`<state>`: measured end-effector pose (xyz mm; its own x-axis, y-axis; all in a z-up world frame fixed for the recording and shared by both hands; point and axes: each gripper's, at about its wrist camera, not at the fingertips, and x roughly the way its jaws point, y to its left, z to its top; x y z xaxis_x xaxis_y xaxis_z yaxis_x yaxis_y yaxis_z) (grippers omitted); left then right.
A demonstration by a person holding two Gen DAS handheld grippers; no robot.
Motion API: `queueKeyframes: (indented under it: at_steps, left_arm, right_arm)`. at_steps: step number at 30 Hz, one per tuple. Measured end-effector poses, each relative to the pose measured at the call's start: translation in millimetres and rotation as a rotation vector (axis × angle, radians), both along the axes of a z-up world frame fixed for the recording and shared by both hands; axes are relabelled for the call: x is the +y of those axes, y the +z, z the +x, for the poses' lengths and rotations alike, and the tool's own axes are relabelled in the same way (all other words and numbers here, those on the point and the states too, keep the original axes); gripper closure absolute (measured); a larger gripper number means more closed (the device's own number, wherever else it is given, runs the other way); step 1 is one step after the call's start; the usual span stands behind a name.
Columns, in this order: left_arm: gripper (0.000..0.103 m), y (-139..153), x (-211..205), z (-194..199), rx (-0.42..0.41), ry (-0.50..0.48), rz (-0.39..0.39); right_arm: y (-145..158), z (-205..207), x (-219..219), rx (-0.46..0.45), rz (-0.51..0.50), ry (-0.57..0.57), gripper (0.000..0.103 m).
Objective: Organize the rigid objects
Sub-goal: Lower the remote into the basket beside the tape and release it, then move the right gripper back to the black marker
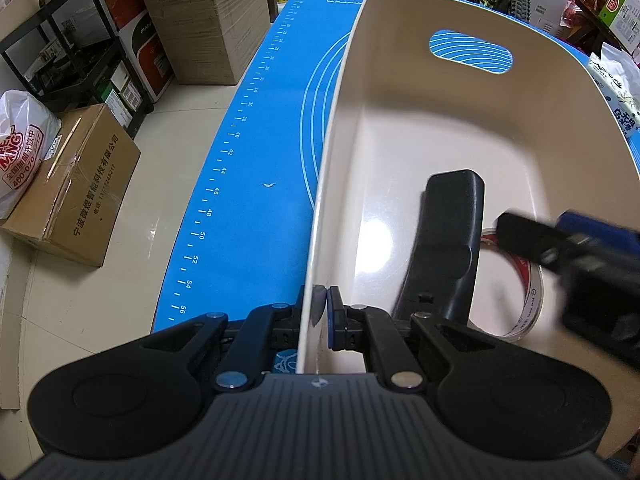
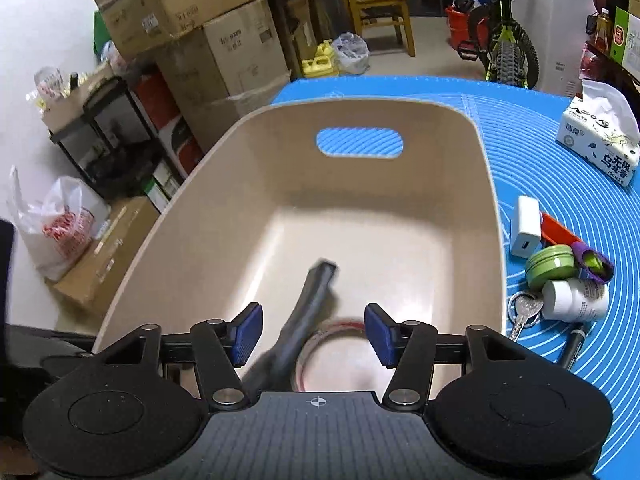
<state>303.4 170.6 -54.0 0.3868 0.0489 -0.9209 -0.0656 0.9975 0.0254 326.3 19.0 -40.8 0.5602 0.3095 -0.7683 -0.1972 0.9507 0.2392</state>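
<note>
A beige plastic basket point(image 1: 344, 92) with a handle slot stands on the blue mat point(image 1: 260, 140). My left gripper point(image 1: 322, 300) is shut on the basket's near left wall, one pad on each side of it. In the right wrist view my right gripper point(image 2: 314, 332) hovers open over the basket point(image 2: 168, 216). A long black object point(image 2: 316, 292), blurred, lies below between the spread blue pads, and neither pad touches it. In the left wrist view the black object point(image 1: 444, 240) rests on the basket floor, leaning over a tape roll point(image 1: 528, 292).
Right of the basket on the mat point(image 2: 540, 160) lie a white charger point(image 2: 526, 226), a green tin point(image 2: 550, 264), a white bottle point(image 2: 576, 300), keys point(image 2: 524, 312), a black pen point(image 2: 576, 344) and a tissue pack point(image 2: 600, 140). Cardboard boxes point(image 1: 76, 184) stand on the floor left.
</note>
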Motion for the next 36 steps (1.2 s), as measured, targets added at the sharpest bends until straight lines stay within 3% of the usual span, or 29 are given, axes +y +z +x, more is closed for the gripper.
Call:
queueKeyframes:
  at_steps: [4,14,28,36]
  left_arm:
    - [0.094,0.3,-0.4,-0.4,0.0,-0.001,0.001]
    - [0.094,0.5,-0.4,-0.7,-0.001,-0.001,0.003]
    - [0.094,0.9,-0.7,-0.5,0.001,0.0,0.004]
    - [0.094,1.2,-0.1,-0.6,0.0,0.0,0.003]
  right_arm:
    - [18.6,-6.3,-11.6,-0.062,0.017,-0.023,0.029]
    - [49.2,-19.0,-55.6,-0.161,0.011,-0.119,0.026]
    - [28.5,-25.6,-109.4,-0.146,-0.058,-0.274,0.024]
    - [-11.3,-20.8,-133.5,-0.069,-0.082,-0.345,0.024]
